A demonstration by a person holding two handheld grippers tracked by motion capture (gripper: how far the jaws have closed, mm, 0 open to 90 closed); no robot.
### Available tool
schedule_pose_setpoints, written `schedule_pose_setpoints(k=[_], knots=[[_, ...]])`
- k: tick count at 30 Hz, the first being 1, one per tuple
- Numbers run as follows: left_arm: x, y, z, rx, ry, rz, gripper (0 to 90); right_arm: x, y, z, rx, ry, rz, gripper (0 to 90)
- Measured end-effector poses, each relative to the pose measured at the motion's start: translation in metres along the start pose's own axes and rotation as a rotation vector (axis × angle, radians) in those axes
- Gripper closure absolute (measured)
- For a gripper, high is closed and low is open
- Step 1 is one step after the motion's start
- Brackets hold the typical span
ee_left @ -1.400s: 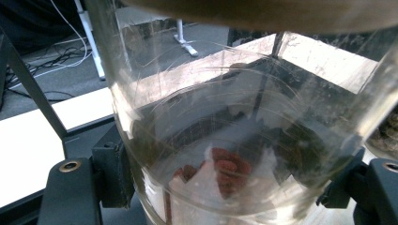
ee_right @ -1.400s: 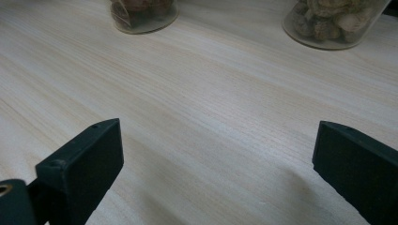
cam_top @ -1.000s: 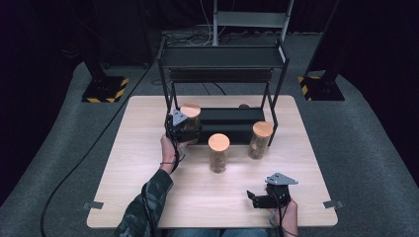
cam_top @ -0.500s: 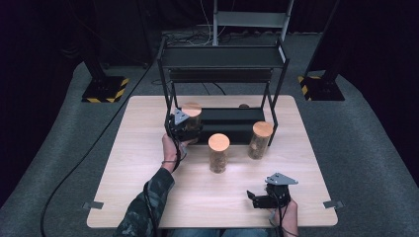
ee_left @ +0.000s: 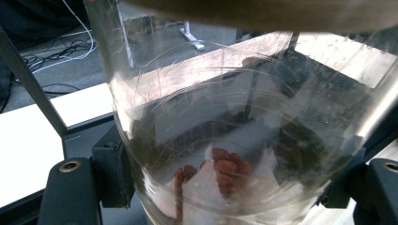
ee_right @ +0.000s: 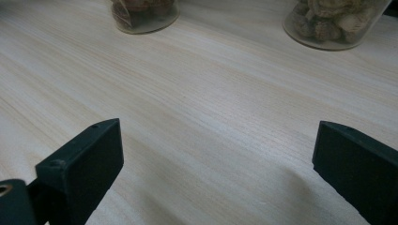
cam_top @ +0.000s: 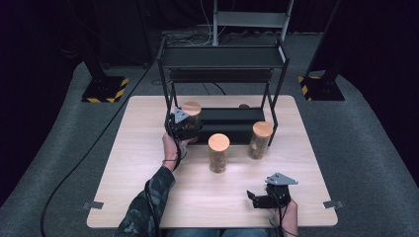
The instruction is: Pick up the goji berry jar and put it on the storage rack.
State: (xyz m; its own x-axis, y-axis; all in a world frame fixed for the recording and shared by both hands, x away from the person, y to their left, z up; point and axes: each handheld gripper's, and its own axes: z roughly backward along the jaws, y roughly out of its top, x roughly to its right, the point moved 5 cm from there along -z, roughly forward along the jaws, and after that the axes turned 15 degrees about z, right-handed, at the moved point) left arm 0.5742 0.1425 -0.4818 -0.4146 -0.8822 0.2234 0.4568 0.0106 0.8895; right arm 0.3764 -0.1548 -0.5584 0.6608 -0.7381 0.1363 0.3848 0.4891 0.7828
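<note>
Jar (cam_top: 191,114) | upright, lid up | L tongs (cam_top: 184,129) clamped on it | R tongs (cam_top: 258,198) agape

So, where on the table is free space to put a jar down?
The table is bare along its left side, and between the middle jar and the right gripper. It is crowded by the rack, where the left gripper holds a jar beside the right jar.

Overhead light keeps my table (cam_top: 148,197) bright while everything around it is near black; my left claw's glass jar (ee_left: 244,140) is a blurry, glare-streaked mess, worst at 12 o'clock.
</note>
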Motion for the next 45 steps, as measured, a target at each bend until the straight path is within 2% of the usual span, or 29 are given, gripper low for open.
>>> schedule_pose_setpoints(k=[16, 27, 41, 45], knots=[[-0.001, 0.004, -0.008, 0.012, 0.013, 0.006, 24.4, 0.000, 0.000, 0.000, 0.001, 0.000, 0.001, 1.2], [-0.003, 0.000, -0.014, 0.021, 0.035, 0.003, 24.4, 0.000, 0.000, 0.000, 0.002, -0.001, 0.001, 1.2], [-0.004, -0.004, -0.020, 0.013, 0.045, -0.004, 24.4, 0.000, 0.000, 0.000, 0.003, 0.000, 0.002, 1.2], [-0.005, -0.005, -0.022, 0.014, 0.045, 0.005, 24.4, 0.000, 0.000, 0.000, 0.002, 0.001, 0.003, 1.2]])
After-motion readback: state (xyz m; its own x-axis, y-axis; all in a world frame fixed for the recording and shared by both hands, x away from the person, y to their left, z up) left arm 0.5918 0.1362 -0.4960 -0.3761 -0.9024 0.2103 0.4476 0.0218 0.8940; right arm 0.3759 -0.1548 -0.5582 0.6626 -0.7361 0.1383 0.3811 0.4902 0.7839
